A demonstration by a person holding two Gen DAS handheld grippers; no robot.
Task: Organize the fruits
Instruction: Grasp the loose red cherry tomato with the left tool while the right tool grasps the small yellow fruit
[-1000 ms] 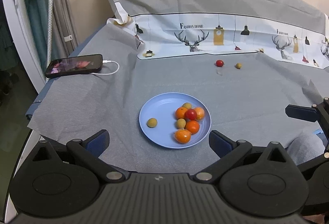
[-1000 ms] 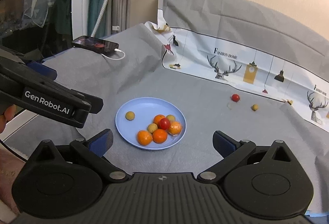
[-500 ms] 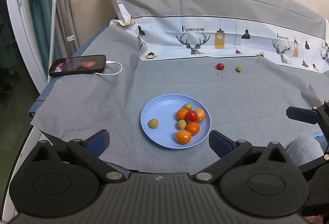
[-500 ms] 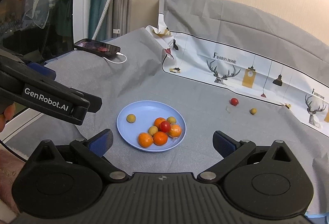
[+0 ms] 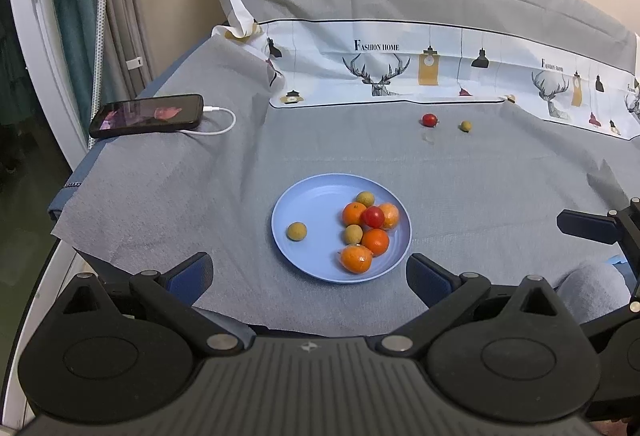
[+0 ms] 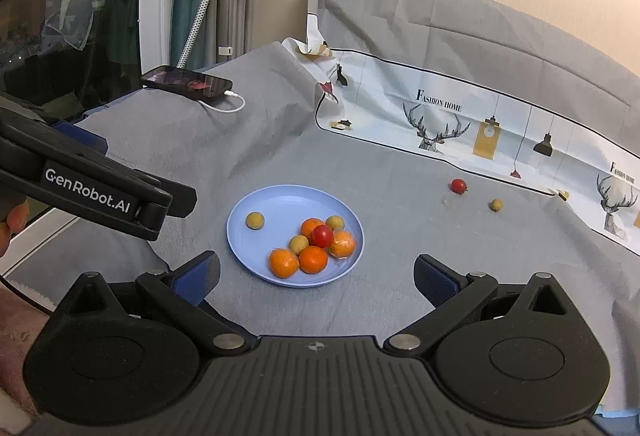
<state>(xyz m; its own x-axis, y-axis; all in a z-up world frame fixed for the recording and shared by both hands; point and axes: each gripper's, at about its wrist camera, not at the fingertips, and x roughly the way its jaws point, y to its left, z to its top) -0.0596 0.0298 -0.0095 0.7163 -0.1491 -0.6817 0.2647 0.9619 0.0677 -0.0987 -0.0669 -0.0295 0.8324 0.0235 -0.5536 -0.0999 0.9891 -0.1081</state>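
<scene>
A blue plate (image 5: 316, 196) (image 6: 280, 204) sits mid-table holding several oranges (image 5: 375, 241) (image 6: 313, 259), tan longans (image 5: 297, 231) (image 6: 255, 220) and one red tomato (image 5: 373, 216) (image 6: 322, 235). Farther back on the grey cloth lie a loose red tomato (image 5: 429, 119) (image 6: 458, 185) and a loose longan (image 5: 465, 126) (image 6: 496, 204). My left gripper (image 5: 310, 270) is open and empty, hovering just short of the plate's near rim. My right gripper (image 6: 316, 276) is open and empty too, also near the plate's front edge.
A phone (image 5: 148, 115) (image 6: 186, 81) on a white charging cable (image 5: 220, 122) lies at the back left near the table edge. A printed sheet with deer (image 5: 420, 72) (image 6: 460, 124) rises along the back. A hand (image 6: 14, 220) holds the left gripper's body (image 6: 88, 188).
Both grippers have drawn back and risen slightly, so the plate sits a little lower in view. Jaws stay open and no fruit has moved.
</scene>
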